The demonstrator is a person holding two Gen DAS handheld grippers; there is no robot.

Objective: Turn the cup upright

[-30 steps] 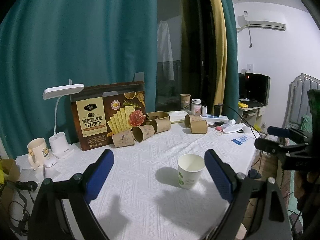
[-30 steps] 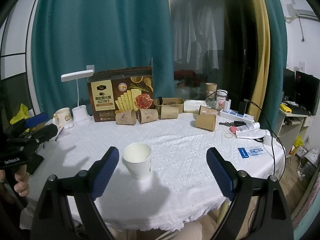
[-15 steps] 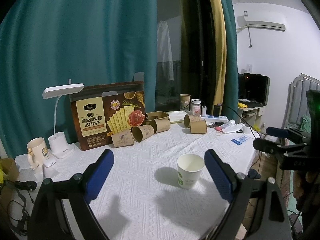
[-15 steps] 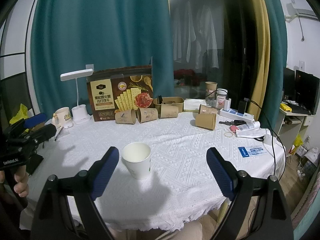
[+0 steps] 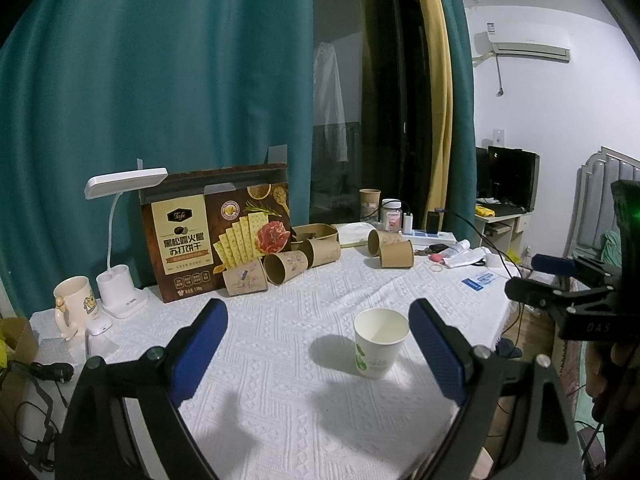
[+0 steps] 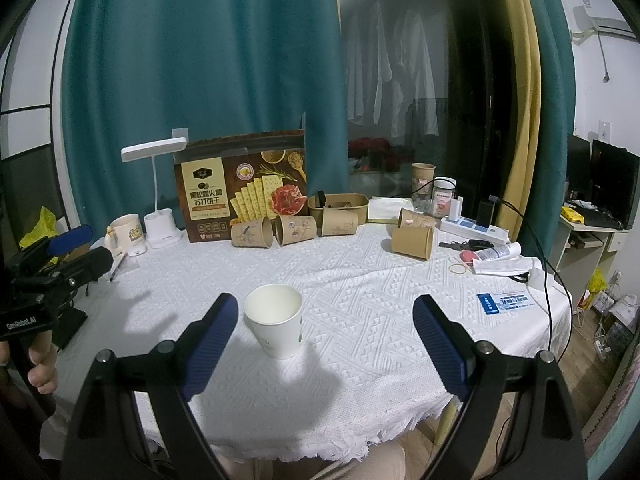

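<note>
In the left wrist view the left gripper (image 5: 318,344) fills the lower frame, its two blue-padded fingers (image 5: 200,346) spread wide with nothing between them. One white paper cup (image 5: 380,342) stands upright, mouth up, on the white tablecloth (image 5: 280,400) in the lower centre, just left of the right-hand finger and not touching it. At the right edge of that frame the right gripper (image 5: 536,278) shows from the side.

In the right wrist view the right gripper (image 6: 326,346) likewise has its two fingers (image 6: 438,346) held far apart and empty. The same cup (image 6: 276,326) stands just right of the left-hand finger, apart from it. The left gripper (image 6: 70,248) shows at the left edge, its spread not readable there.

Further back, in the middle band of the frame, five brown paper cups lie on their sides: three in a row (image 6: 294,230) before one cracker box (image 6: 244,184), two (image 6: 414,236) to the right. A sixth brown cup (image 6: 423,178) stands upright behind them. One white desk lamp (image 6: 158,196) and one mug (image 6: 124,232) sit at centre left.
</note>
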